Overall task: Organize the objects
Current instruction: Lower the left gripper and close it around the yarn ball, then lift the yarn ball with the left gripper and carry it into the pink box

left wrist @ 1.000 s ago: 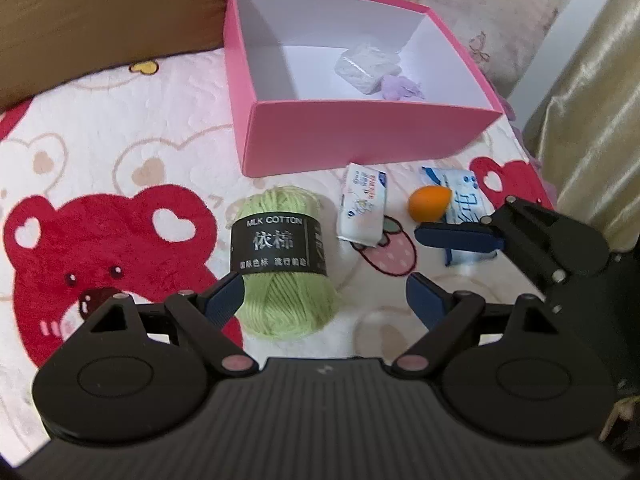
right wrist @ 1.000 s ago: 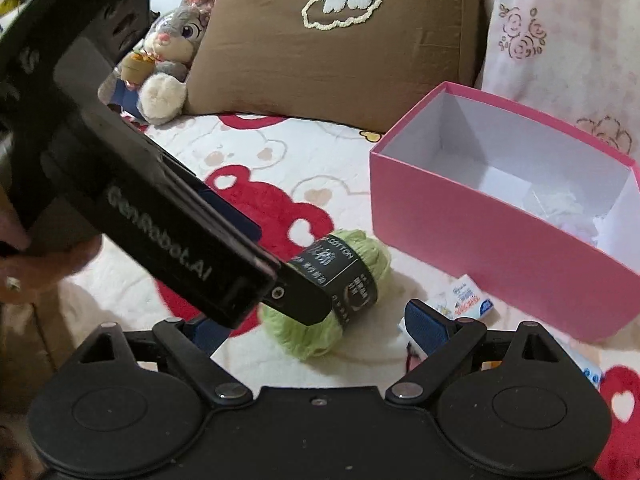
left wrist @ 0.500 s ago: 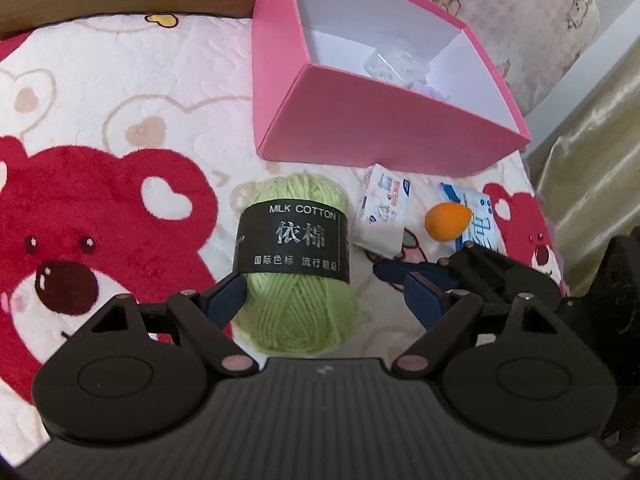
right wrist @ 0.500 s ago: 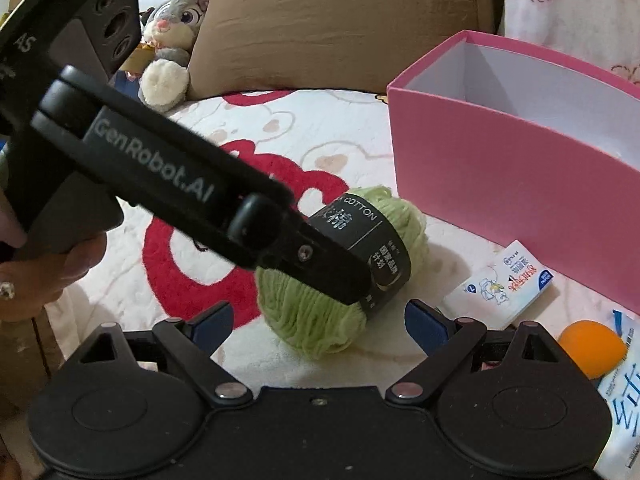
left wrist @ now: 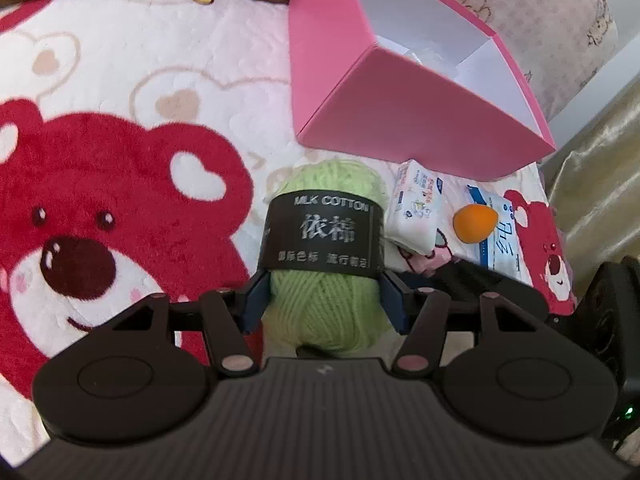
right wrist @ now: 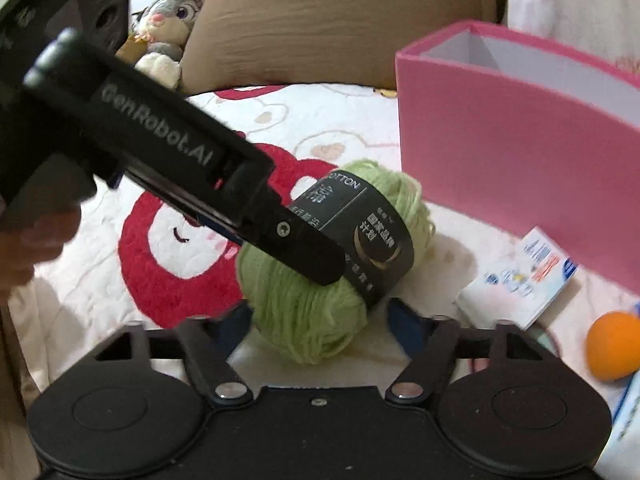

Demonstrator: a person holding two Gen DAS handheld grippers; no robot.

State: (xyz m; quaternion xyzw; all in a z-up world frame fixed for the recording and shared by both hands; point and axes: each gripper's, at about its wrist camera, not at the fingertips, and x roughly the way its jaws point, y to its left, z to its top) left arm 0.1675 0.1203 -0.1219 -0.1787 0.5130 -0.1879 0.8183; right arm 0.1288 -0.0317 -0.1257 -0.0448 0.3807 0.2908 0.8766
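A green yarn ball (left wrist: 324,248) with a black label lies on the bear-print blanket, in front of the pink box (left wrist: 400,112). My left gripper (left wrist: 325,304) straddles its near end; its jaws are closing and both blue pads touch the wool. In the right wrist view the same yarn ball (right wrist: 320,312) sits between the fingers of my right gripper (right wrist: 318,318). Those jaws are closing too, with a sliver of blanket still showing by the right pad. The left gripper's finger (right wrist: 304,248) lies against the label there.
A small tissue packet (left wrist: 418,208), an orange egg-shaped sponge (left wrist: 474,223) and a blue-white packet (left wrist: 500,240) lie right of the yarn. A brown pillow (right wrist: 320,24) and a plush rabbit (right wrist: 168,24) stand behind. A curtain (left wrist: 600,180) hangs at the right edge.
Both grippers came down onto the yarn ball and their jaws narrowed. The yarn now sits between both pairs of fingers; a second ago it lay ahead of them.
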